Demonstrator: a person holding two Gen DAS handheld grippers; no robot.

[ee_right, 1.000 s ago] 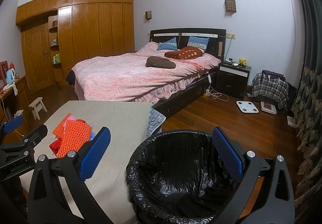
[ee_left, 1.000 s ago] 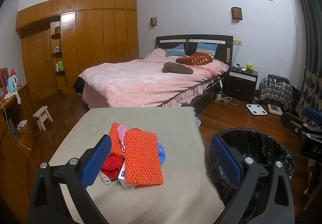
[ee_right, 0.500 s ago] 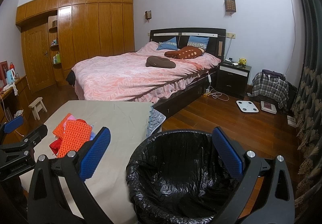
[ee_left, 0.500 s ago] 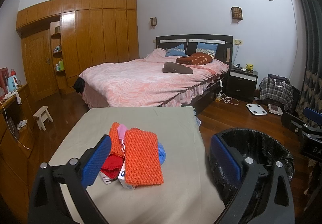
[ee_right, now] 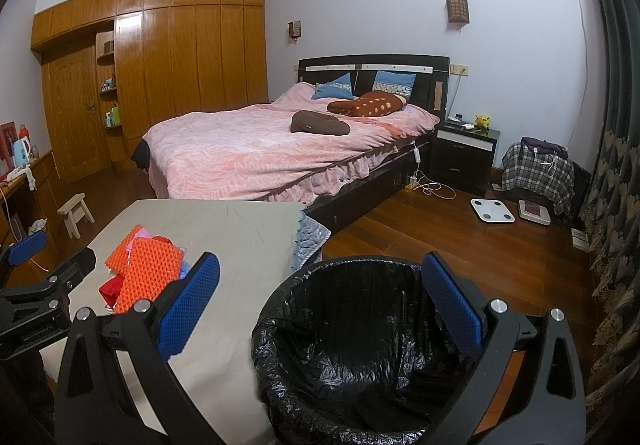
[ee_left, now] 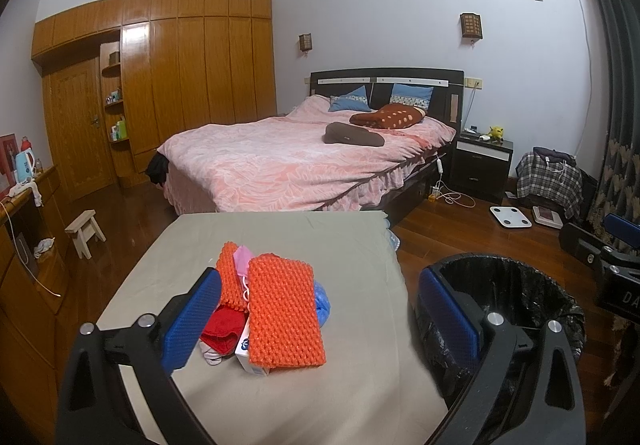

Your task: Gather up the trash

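Currently, by item:
Left gripper [ee_left: 320, 321]: jaws spread wide, blue pads apart, nothing between them; it hovers over the near edge of the table, aimed at the trash pile.
Right gripper [ee_right: 320, 301]: jaws equally wide, holding nothing; it hangs above the bin's mouth.
Trash pile [ee_left: 272, 309]: sits near the middle of the table, toward its near-left part. On top lies an orange foam net sleeve [ee_left: 285, 315]; a second orange piece [ee_left: 228, 279] and a pink scrap [ee_left: 243, 257] lie at its far-left side.
Under the pile: a red crumpled item [ee_left: 222, 327] on the left, a white carton [ee_left: 248, 355] at the near edge, a blue plastic bit [ee_left: 322, 303] on the right.
Table [ee_left: 280, 233]: covered with a beige cloth.
Bin [ee_right: 360, 345]: black-bagged, on the wooden floor just right of the table; no trash is visible inside it.
Far side: a bed with a pink cover [ee_left: 288, 161].
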